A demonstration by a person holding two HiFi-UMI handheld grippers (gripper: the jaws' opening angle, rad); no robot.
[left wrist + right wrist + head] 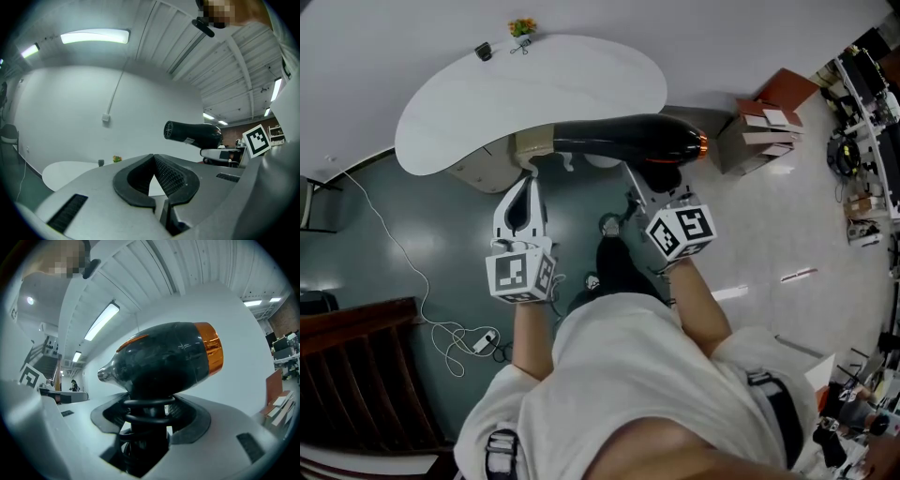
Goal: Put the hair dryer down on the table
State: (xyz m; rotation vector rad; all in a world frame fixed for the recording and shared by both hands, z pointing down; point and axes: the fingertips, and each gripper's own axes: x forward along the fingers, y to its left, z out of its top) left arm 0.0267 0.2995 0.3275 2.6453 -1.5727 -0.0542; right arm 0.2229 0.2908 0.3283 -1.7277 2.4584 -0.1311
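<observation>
- My right gripper (pixel 654 184) has its fingers clamped on the handle of the hair dryer (pixel 619 139). In the right gripper view the ribbed black handle stands straight up between the pads (pixel 185 413), filling the gap.
- The hair dryer's black body lies level above my right fingers, crosswise to them. Its orange ring (pixel 703 145) is at the right end, and the open barrel points left.
- From the head view the hair dryer hangs in the air at the near edge of the white table (pixel 487 103). I cannot quite tell whether it is over the top or just short of it, and it rests on nothing but my grip.
- My left gripper (pixel 528 180) is empty, with its fingertips brought together at the front. In the left gripper view the two ribbed pads (pixel 169 176) meet at a point, with only the table showing behind them.
- The left gripper sits just beside the barrel end of the hair dryer without touching it.
- A small potted plant (pixel 522 28) and a little dark object (pixel 484 51) stand at the table's far edge.
</observation>
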